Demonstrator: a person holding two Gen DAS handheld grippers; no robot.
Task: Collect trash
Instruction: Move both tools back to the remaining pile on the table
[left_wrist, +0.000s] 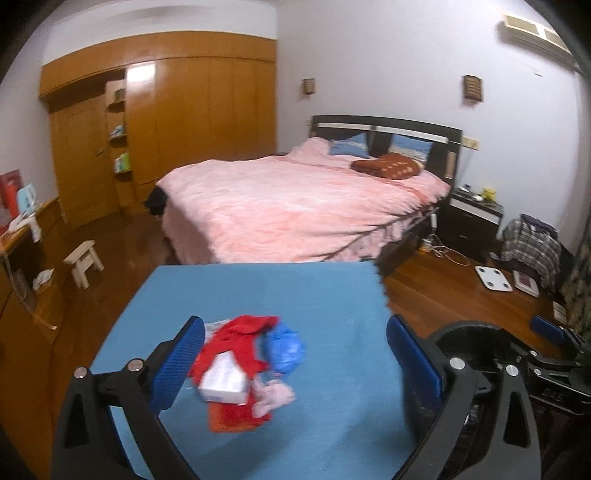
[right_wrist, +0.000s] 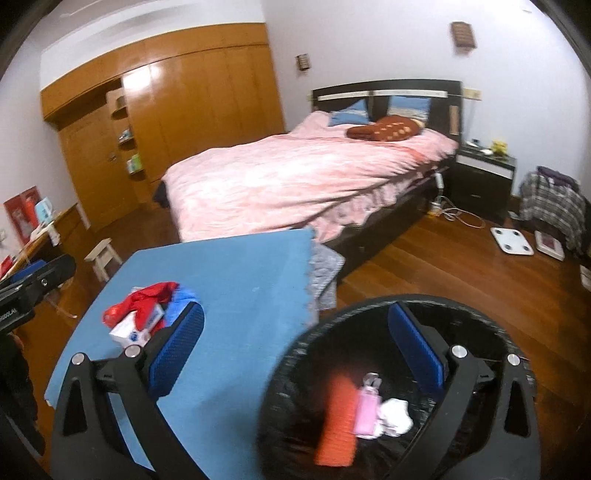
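The left tool (left_wrist: 295, 363) is released, jaws wide, nothing gripped, over the blue surface (left_wrist: 332, 295). Beyond its fingers lies a blurred trash heap (left_wrist: 243, 365): red wrapper, white box, blue bag, pink scrap. The right tool (right_wrist: 295, 358) is likewise released, above a black bin (right_wrist: 288, 376) partly hidden behind its right finger; inside lie an orange piece, a pink item and white paper, all smeared

The left gripper (left_wrist: 295, 363) is a black plastic frame with curved arms, round silver screws at the joints and two blue textured finger pads (left_wrist: 415, 363). The right gripper (right_wrist: 295, 349) looks identical.
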